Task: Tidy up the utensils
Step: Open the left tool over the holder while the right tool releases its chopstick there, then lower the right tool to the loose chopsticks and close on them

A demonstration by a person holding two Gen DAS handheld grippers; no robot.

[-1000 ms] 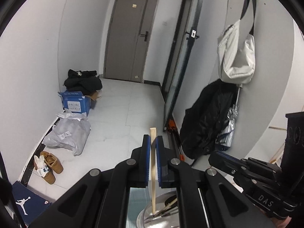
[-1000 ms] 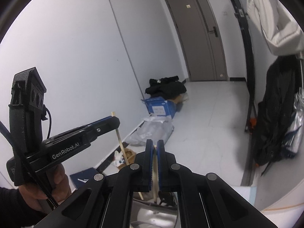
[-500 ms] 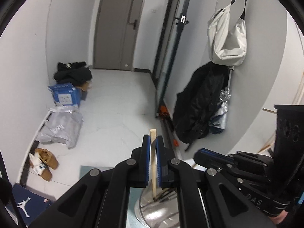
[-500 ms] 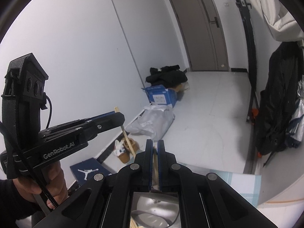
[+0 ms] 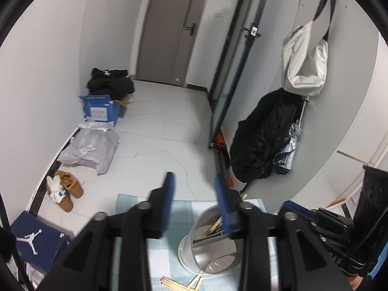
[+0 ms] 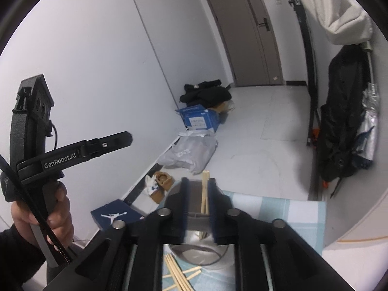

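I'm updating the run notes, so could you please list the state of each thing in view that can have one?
Left gripper: open, jaws just opened, nothing between them.
Right gripper: open, jaws just opened, chopsticks stand free between them.
Holder: upright on the mat, holding utensils.
Loose chopsticks: lying on the mat beside the holder.
Door: closed.
Blue box: flaps open.

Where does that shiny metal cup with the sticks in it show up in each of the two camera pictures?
Left wrist view: metal cup sits low, right of centre, partly behind the right-hand finger.
Right wrist view: metal cup sits bottom centre, seen between the open fingers.
Shared landmark: blue box by the wall.
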